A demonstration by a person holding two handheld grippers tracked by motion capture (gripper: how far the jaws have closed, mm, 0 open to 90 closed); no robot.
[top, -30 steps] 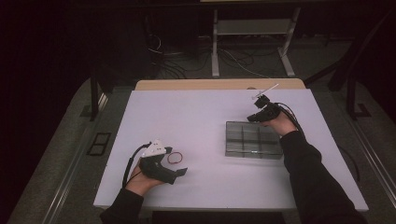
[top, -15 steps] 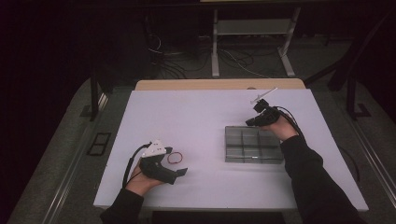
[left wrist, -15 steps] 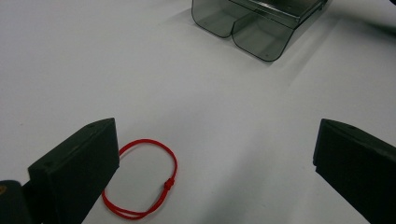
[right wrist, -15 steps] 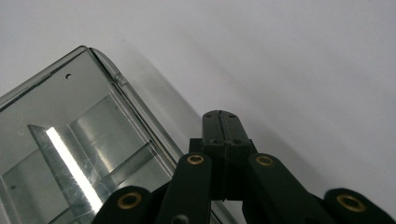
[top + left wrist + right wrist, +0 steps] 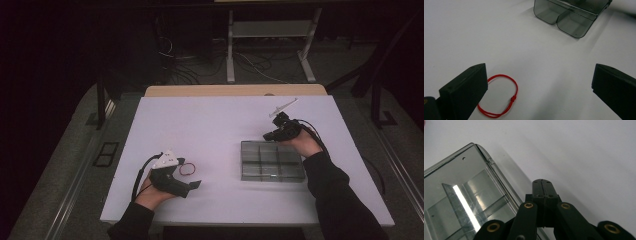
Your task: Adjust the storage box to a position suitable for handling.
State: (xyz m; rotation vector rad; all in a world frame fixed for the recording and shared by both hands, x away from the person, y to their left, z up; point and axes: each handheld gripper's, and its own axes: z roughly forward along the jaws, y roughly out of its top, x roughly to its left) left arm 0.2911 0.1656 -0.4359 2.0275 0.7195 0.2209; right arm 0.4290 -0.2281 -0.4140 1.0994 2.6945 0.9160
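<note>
A clear compartment box (image 5: 272,161) lies on the white table (image 5: 220,125), right of centre. My right gripper (image 5: 269,135) hovers at the box's far edge; in the right gripper view its jaws press together with nothing between them (image 5: 542,184), just beside the box's rounded corner (image 5: 477,147). A red cord loop (image 5: 186,169) lies at the near left. My left gripper (image 5: 193,185) rests low beside it, open; in the left gripper view the loop (image 5: 499,96) lies by the left jaw, and the box (image 5: 571,15) is farther off.
A wooden strip (image 5: 235,90) runs along the table's far edge. Beyond it stand a metal frame (image 5: 272,47) and loose cables on the dark floor. Black cables trail from both grippers over the table.
My right gripper has drifted a little nearer and leftward, down to the box's far edge. The left gripper and the red loop have stayed put.
</note>
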